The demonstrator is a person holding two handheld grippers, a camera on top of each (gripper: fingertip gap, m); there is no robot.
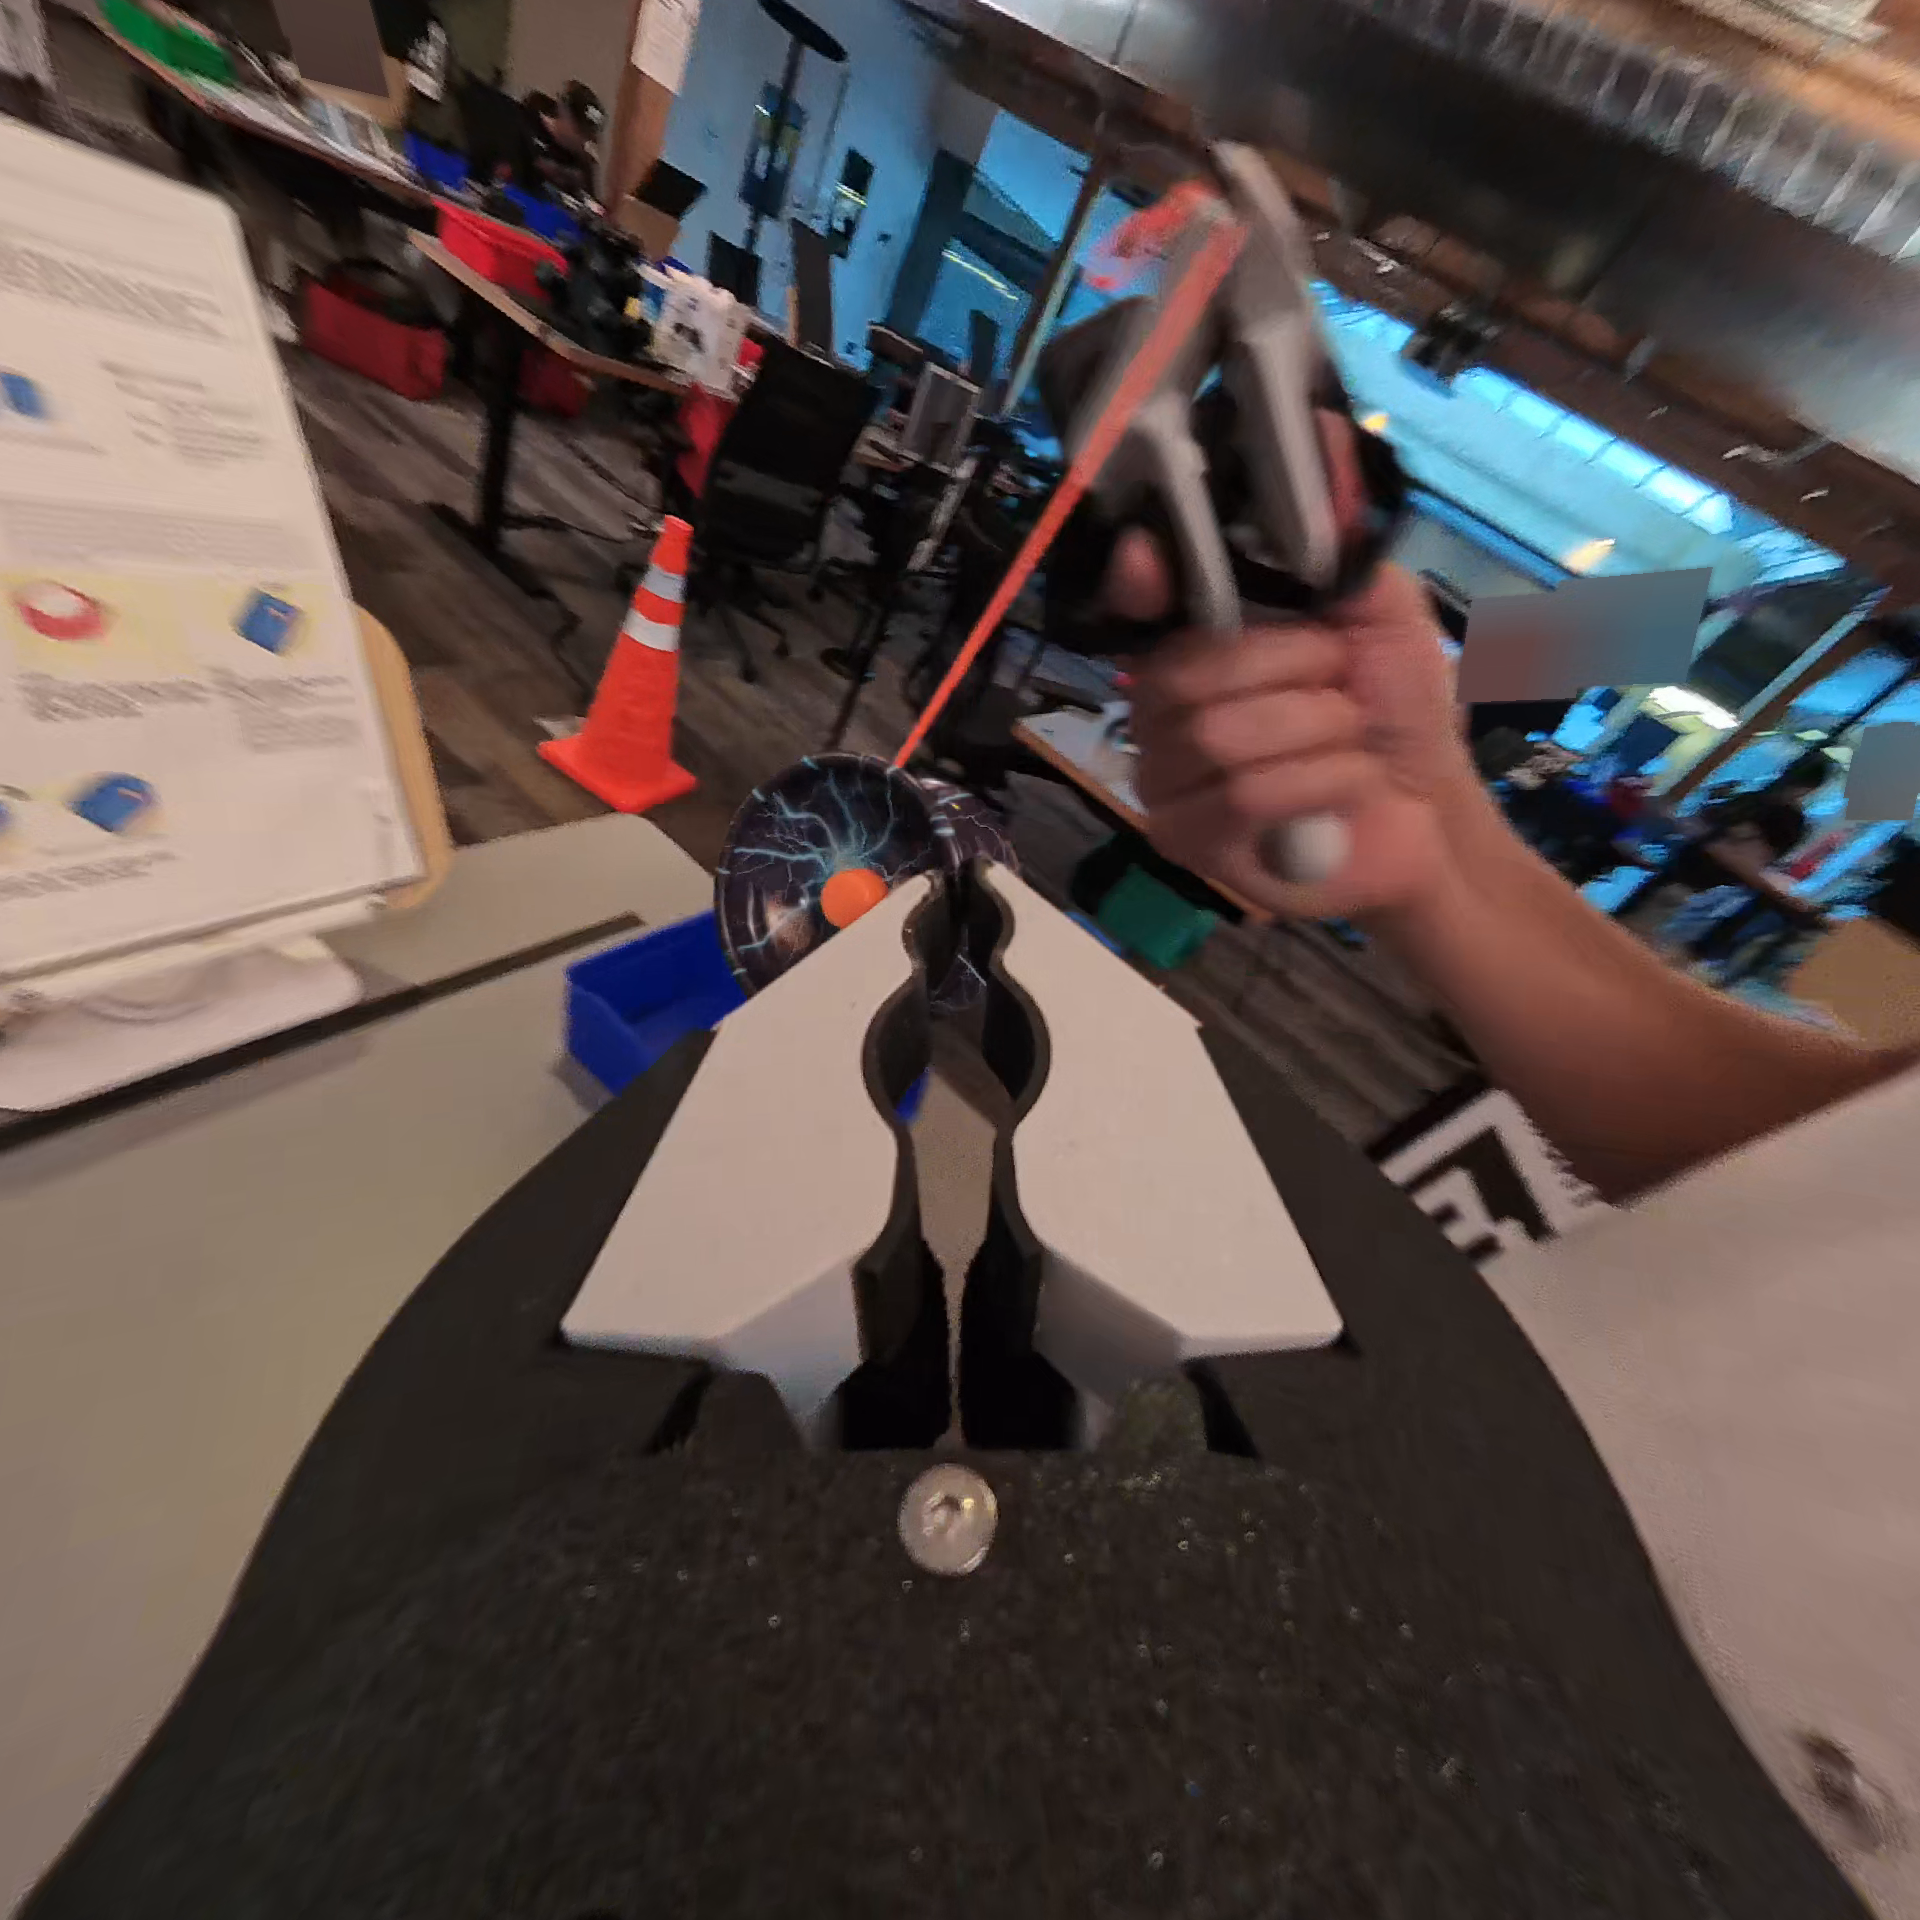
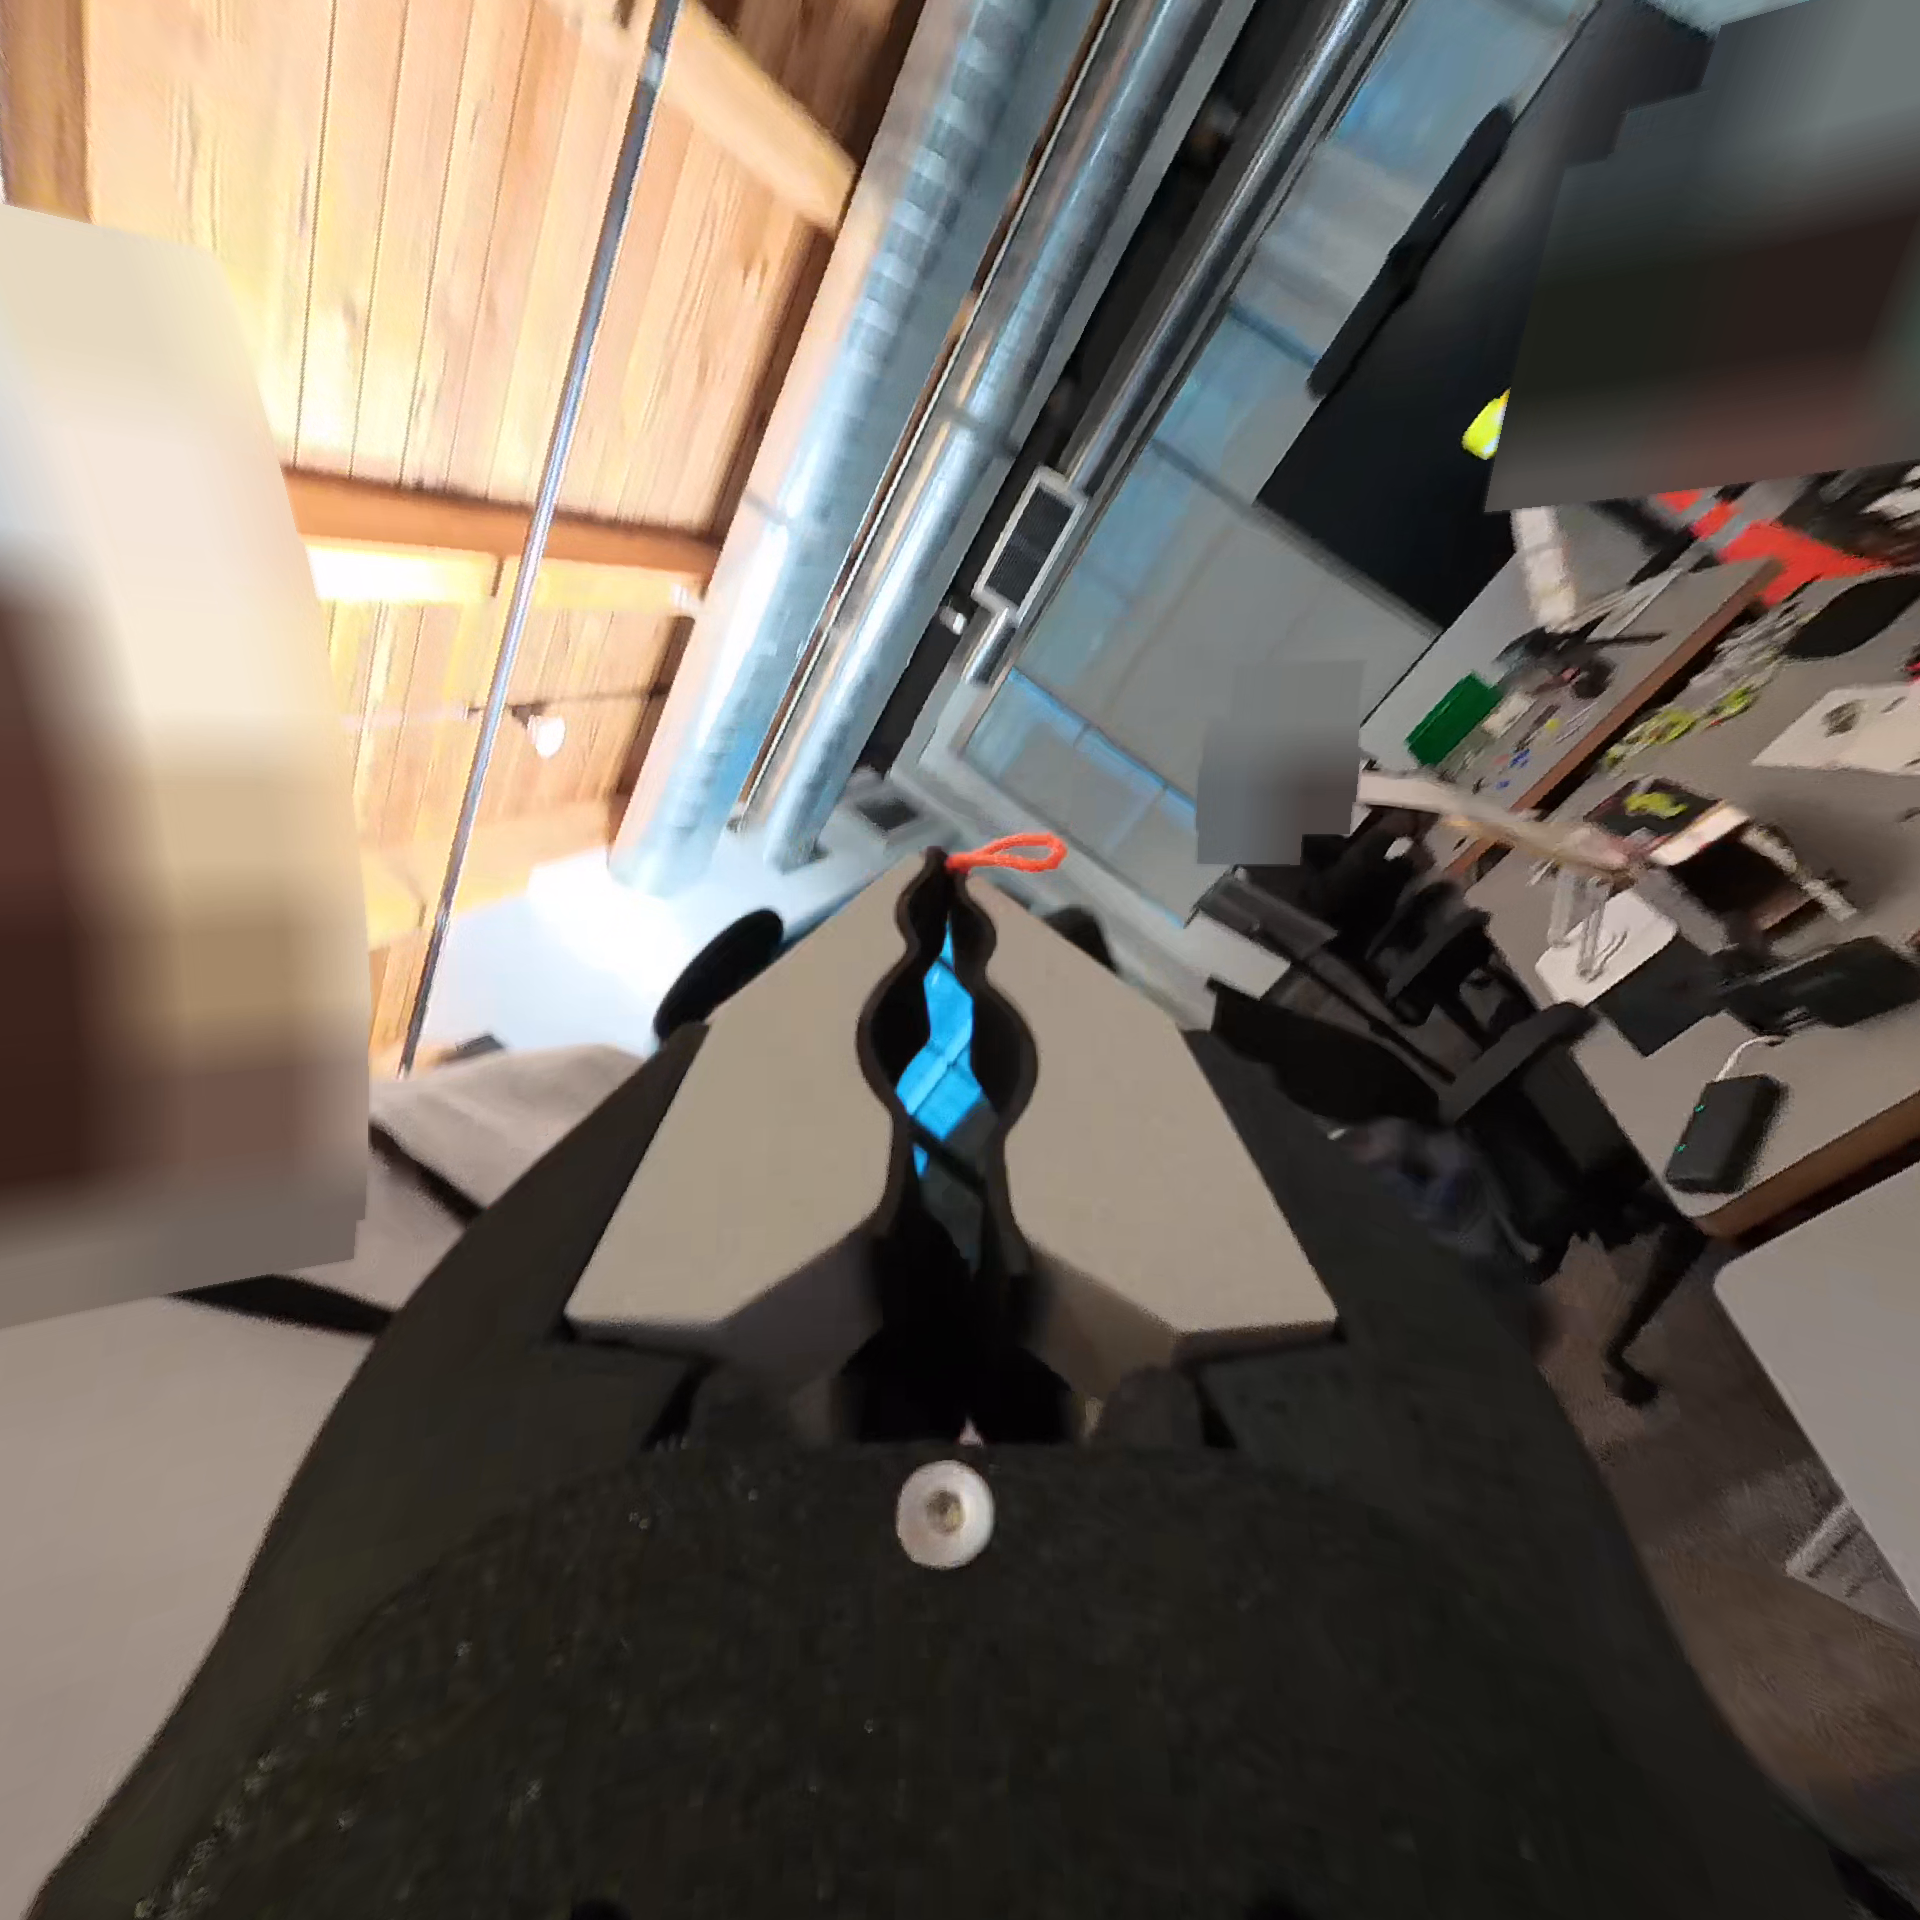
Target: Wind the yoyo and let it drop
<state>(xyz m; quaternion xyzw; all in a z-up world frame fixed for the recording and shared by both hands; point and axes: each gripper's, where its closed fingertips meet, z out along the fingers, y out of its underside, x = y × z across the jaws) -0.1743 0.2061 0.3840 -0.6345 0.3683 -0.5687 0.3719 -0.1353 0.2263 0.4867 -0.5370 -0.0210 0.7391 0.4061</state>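
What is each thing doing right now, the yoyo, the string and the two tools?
yoyo: pinched on its rim, held off the table
string: pulled tight, unwound, running up to the right tool
left tool: shut on the yoyo
right tool: shut on the string, loop end poking out

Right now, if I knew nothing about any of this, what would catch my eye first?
Probably the dark yoyo with lightning patterns and an orange hub, pinched at the left gripper tips. A taut orange string climbs from it to the right gripper, raised towards the ceiling and clamping the string's loop. Behind stands an orange traffic cone.
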